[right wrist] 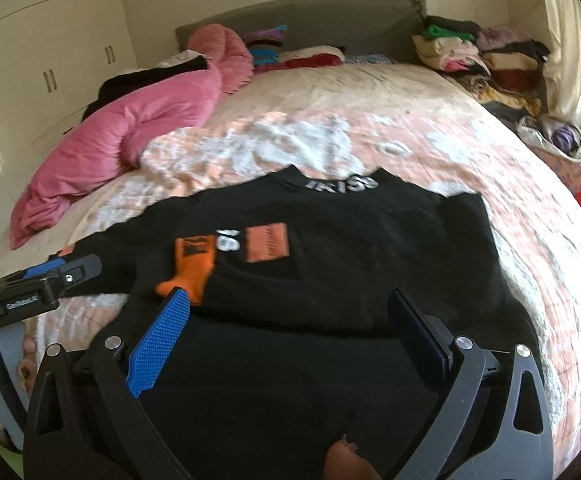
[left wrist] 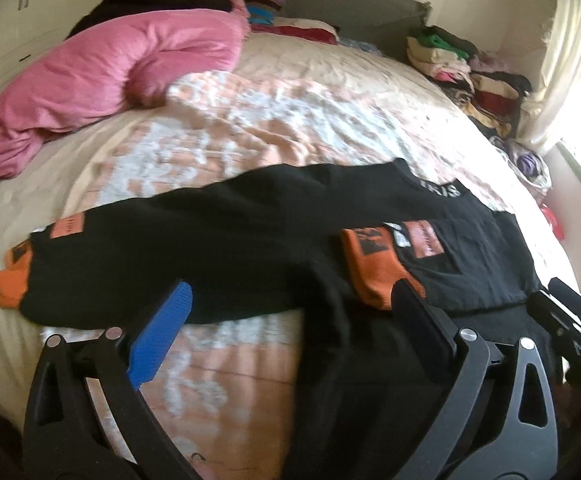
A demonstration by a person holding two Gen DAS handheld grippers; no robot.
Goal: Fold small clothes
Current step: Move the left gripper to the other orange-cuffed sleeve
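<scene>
Both the left gripper [left wrist: 290,312] and the right gripper [right wrist: 290,320] stand wide apart, holding nothing, just above the black sweater [right wrist: 350,248]. It lies flat on the bed [right wrist: 370,140], an orange cuff [right wrist: 194,264] folded across its chest, near the pink blanket [right wrist: 138,128].

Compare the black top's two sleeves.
The right sleeve lies folded in across the chest of the black top, its orange cuff beside the orange patch. The left sleeve stretches straight out over the bedspread, its cuff at the far end. Both are black with orange cuffs.
</scene>
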